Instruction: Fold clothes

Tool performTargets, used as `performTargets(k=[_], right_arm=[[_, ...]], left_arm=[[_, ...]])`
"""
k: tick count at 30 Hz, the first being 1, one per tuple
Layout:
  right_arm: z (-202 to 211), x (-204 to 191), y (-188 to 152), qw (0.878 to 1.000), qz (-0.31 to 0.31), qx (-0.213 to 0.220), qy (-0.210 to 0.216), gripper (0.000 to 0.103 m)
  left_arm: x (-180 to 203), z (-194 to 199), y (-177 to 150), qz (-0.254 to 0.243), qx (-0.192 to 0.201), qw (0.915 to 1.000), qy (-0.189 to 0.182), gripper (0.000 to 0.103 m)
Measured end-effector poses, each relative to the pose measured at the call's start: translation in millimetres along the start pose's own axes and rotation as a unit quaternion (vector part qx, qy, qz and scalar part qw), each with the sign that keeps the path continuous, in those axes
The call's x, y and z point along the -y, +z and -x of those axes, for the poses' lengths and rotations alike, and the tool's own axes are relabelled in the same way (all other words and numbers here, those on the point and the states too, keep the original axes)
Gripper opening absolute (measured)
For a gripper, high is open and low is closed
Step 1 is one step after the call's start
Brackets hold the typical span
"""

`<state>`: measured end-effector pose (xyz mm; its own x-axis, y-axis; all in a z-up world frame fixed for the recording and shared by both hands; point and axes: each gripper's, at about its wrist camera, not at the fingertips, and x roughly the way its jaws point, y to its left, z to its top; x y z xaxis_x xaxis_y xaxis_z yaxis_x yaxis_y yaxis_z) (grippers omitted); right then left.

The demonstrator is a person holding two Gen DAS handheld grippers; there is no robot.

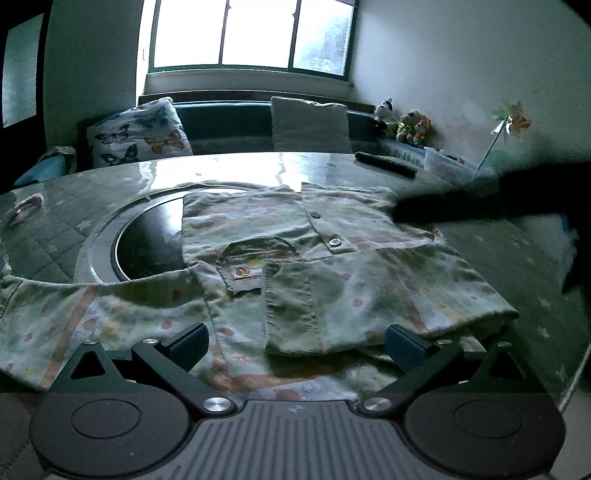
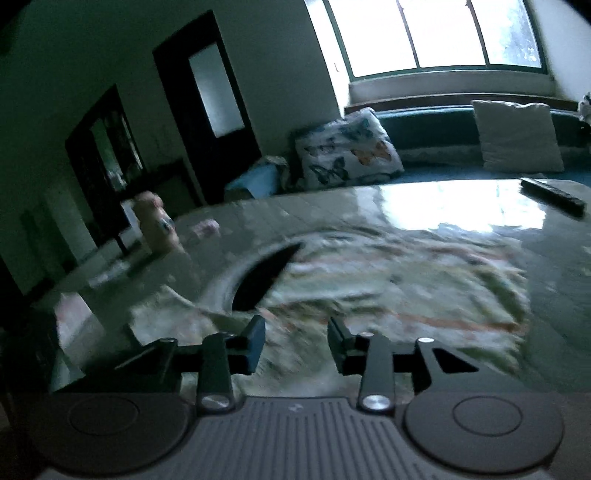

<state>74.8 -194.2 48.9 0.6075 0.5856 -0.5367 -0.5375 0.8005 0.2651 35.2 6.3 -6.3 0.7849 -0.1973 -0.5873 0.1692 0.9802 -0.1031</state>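
Partly blurred, the shirt (image 2: 388, 291) lies beneath the parted right claw (image 2: 297, 341).

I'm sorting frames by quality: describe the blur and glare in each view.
Left wrist view: shirt sharp, window blown out, glare on the table, a dark blurred shape at right. Right wrist view: shirt smeared by motion blur, same window glare.

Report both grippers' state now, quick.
Left gripper: open, holding nothing, above the shirt.
Right gripper: open, nothing between the fingers, shirt below.
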Motion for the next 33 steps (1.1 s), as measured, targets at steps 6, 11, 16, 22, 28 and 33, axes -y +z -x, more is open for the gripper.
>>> performTargets(k=[6, 11, 16, 22, 28, 33], right_arm=[[10.5, 44.9, -36.1, 0.996, -0.028, -0.045, -0.070, 0.044], [17.4, 72.1, -56.4, 0.991, -0.049, -0.063, -0.106, 0.044], [23.3, 73.3, -46.8, 0.993, -0.032, -0.052, -0.103, 0.052], [4.2, 80.4, -26.0, 0.994, -0.024, -0.025, -0.107, 0.051], [-24.7, 93.2, -22.6, 0.993, -0.028, -0.036, -0.113, 0.051], [-28.3, 95.7, -27.2, 0.991, -0.027, -0.042, -0.120, 0.052]], left_arm=[[-2.7, -3.4, 4.9, 0.002, 0.001, 1.0000, 0.007, 0.103], [-2.0, -7.4, 9.2, -0.004, 0.000, 0.9999, 0.013, 0.103], [-3.1, -13.6, 13.6, -0.005, -0.002, 0.9997, 0.023, 0.103], [-2.8, -23.7, 16.2, -0.007, -0.009, 0.9989, 0.047, 0.103], [-6.7, -31.1, 13.4, -0.013, -0.022, 0.9968, 0.075, 0.103], [-9.0, -37.4, 9.0, -0.019, -0.037, 0.9954, 0.086, 0.103]])
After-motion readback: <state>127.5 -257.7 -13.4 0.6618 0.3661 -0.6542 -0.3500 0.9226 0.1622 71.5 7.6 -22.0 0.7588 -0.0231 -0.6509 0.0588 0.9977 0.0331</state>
